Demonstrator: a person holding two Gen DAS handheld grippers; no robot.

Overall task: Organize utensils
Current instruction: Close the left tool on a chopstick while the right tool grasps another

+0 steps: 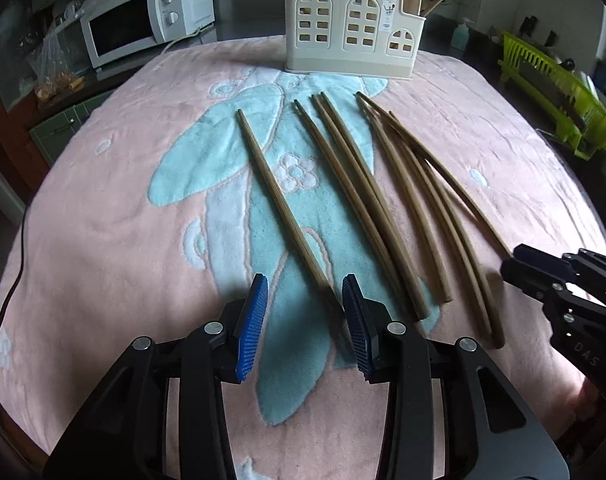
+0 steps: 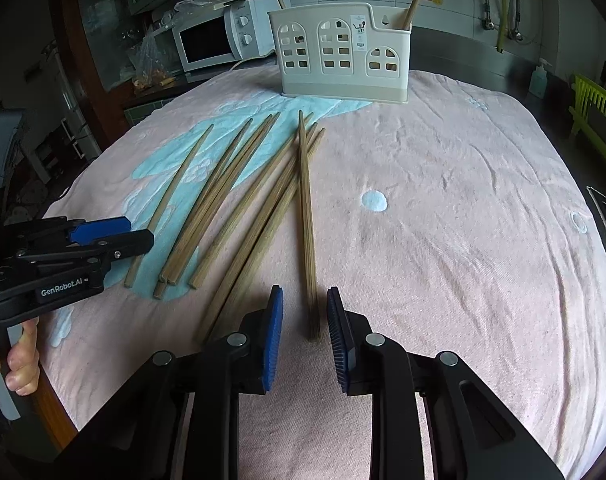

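Home kitchen: microwave (image 1: 143, 20), green dish rack (image 1: 559, 92), cream utensil holder (image 1: 351, 28).

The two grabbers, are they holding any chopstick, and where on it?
Neither holds one. A chopstick's near end lies between the open left gripper and right gripper, ungripped.

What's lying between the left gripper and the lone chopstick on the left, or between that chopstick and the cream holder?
Nothing visible. The left gripper already straddles the near end of the lone chopstick, pads not pressing it. From there to the cream holder only bare pink towel shows; the other chopsticks lie off to its right.
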